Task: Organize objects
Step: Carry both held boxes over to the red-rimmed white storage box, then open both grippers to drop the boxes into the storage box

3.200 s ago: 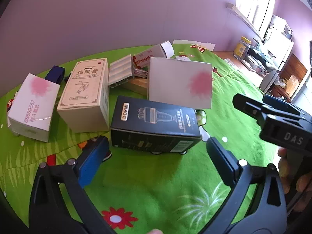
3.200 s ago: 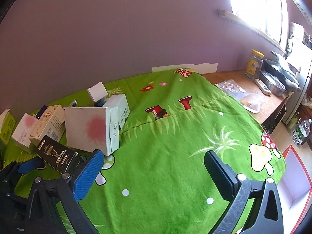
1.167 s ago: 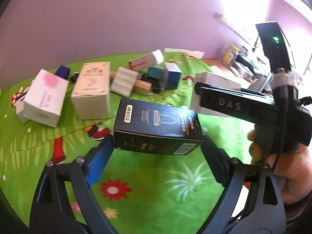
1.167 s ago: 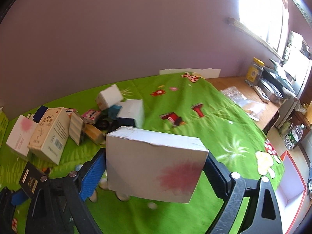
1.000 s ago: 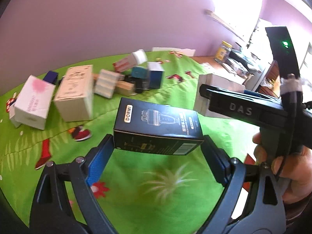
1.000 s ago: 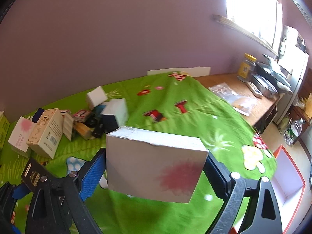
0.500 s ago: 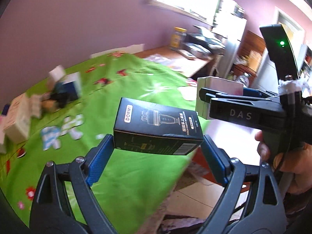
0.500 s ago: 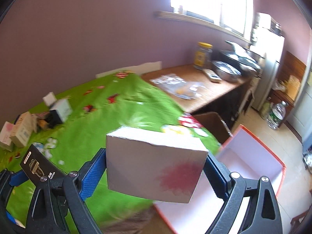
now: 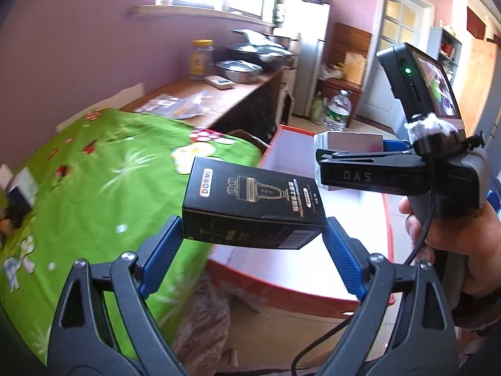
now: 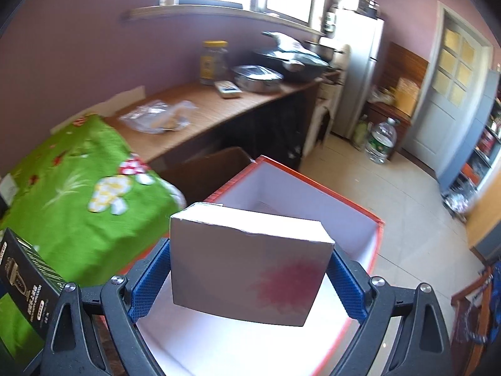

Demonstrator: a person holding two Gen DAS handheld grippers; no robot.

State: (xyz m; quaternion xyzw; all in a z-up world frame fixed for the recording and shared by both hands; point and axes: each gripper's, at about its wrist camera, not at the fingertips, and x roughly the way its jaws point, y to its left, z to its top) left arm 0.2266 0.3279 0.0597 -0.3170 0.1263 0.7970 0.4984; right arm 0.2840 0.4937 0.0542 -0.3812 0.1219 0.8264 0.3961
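- Black cardboard box [image 9: 255, 208] was clamped end to end between the blue pads of the left gripper [image 9: 250, 247], hanging over the edge of the green cloth [image 9: 94, 188] and the near rim of the red bin [image 9: 281, 277].
- White box [image 10: 250, 266] with a pink blotch was squeezed between the right gripper [image 10: 247, 282] pads, held above the bin's white inside.
- A hand [image 9: 460, 228] gripped the right gripper's handle, just beside the black box.
- Beyond stood a wooden counter [image 10: 219, 100].
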